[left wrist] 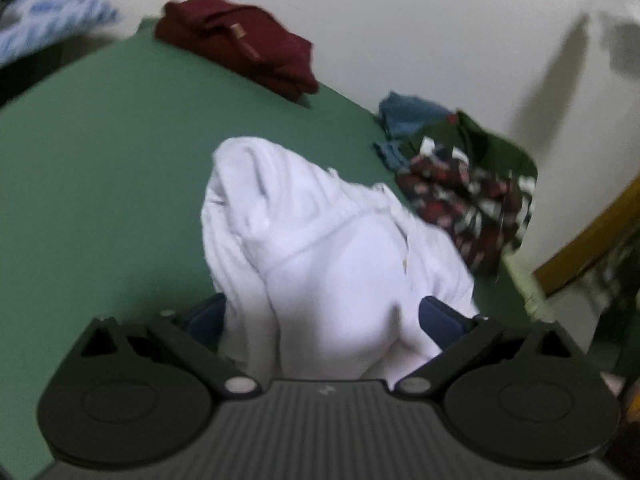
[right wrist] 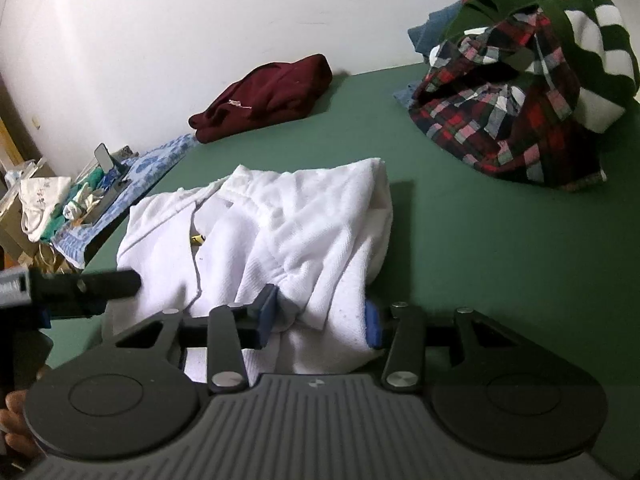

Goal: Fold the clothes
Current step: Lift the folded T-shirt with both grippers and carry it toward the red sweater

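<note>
Grippers flank the white garment (right wrist: 280, 232) for folding: right gripper (right wrist: 320, 320) pinches its near edge, left gripper (left wrist: 322, 320) gapes around it.

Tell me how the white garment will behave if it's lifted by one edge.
The white garment lies crumpled in soft folds, so it will probably go limp and drape rather than hold shape. Its thick, towel-like weave suggests some weight, so loose layers may sag and unfold. On the smooth green table it should drag without snagging.

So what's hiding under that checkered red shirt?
The plaid shirt lies on the green table. A blue cloth pokes out behind it, a green striped garment drapes on top. Anything underneath is covered.
</note>
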